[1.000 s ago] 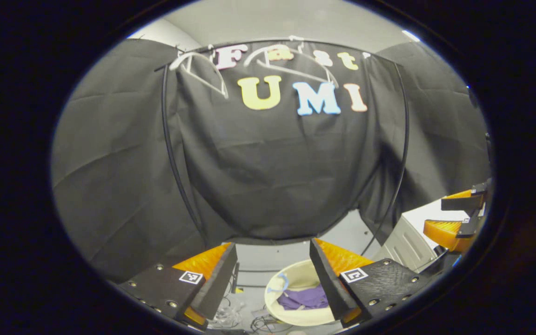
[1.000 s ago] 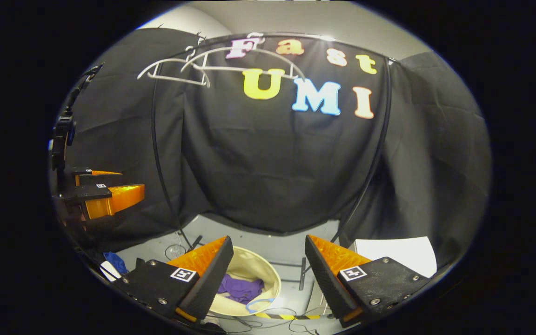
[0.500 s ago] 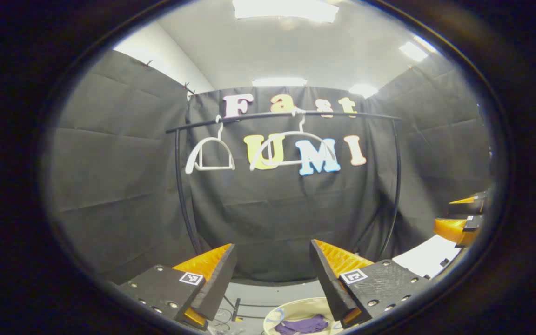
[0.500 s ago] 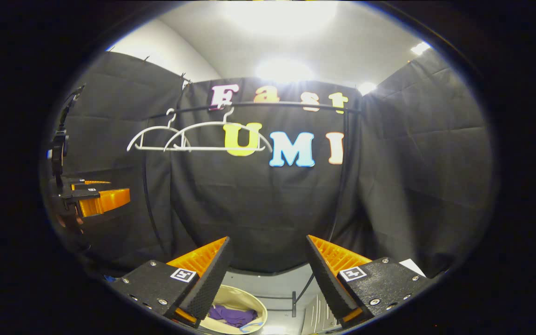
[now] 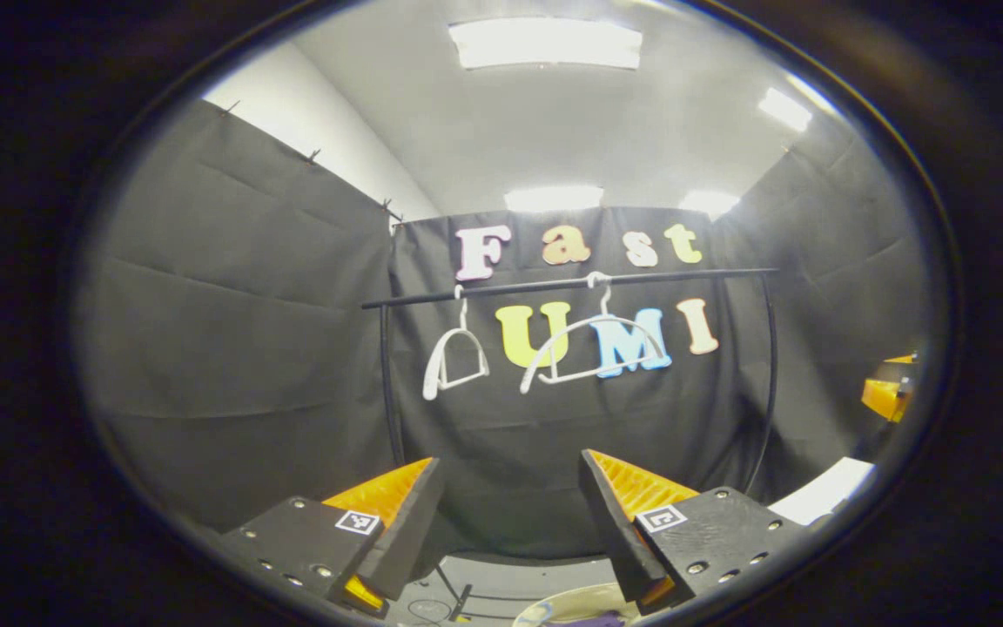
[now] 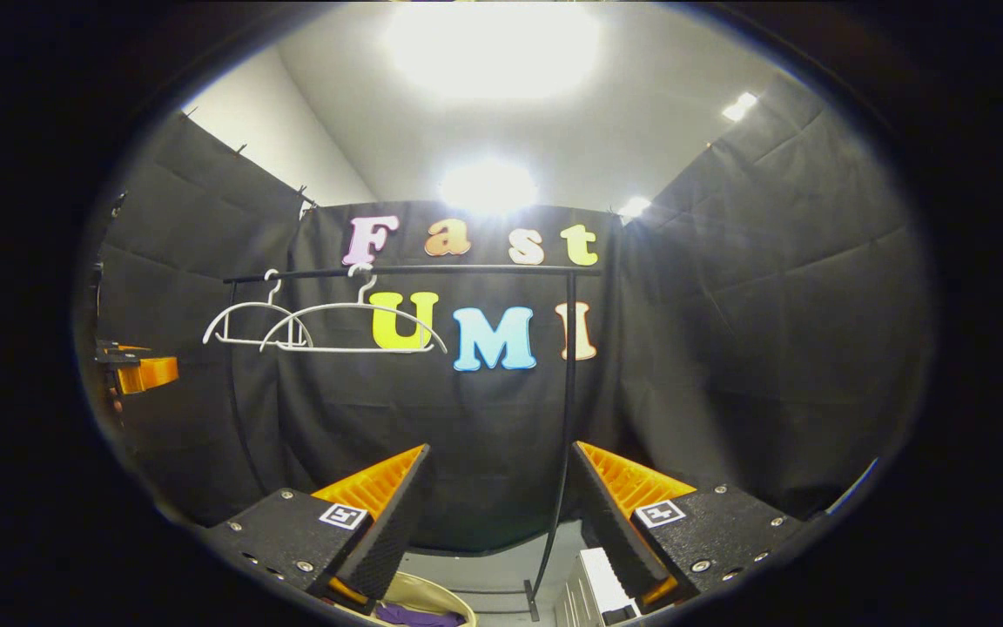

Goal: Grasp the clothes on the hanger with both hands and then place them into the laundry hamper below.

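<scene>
Two bare white hangers [image 5: 456,361] [image 5: 593,348] hang on a black rail [image 5: 571,283] ahead; no garment hangs on them. In the right gripper view the same hangers [image 6: 253,322] [image 6: 353,326] sit left of centre. The cream laundry hamper [image 5: 554,610] peeks in at the bottom edge with purple clothes [image 6: 414,616] lying inside it. My left gripper [image 5: 510,531] is open and holds nothing. My right gripper [image 6: 497,522] is open and holds nothing as well. Each gripper also appears at the edge of the other's view: the right gripper [image 5: 889,392], the left gripper [image 6: 140,373].
The rail's black uprights [image 6: 564,418] run down to a grey floor. A white ribbed box [image 6: 602,583] stands right of the hamper. Black cloth walls close in on three sides, with ceiling lights above.
Both views have tipped upward and drawn back: rail and hangers sit lower and smaller, and the hamper has slid to the bottom edge. Both grippers stayed open.
</scene>
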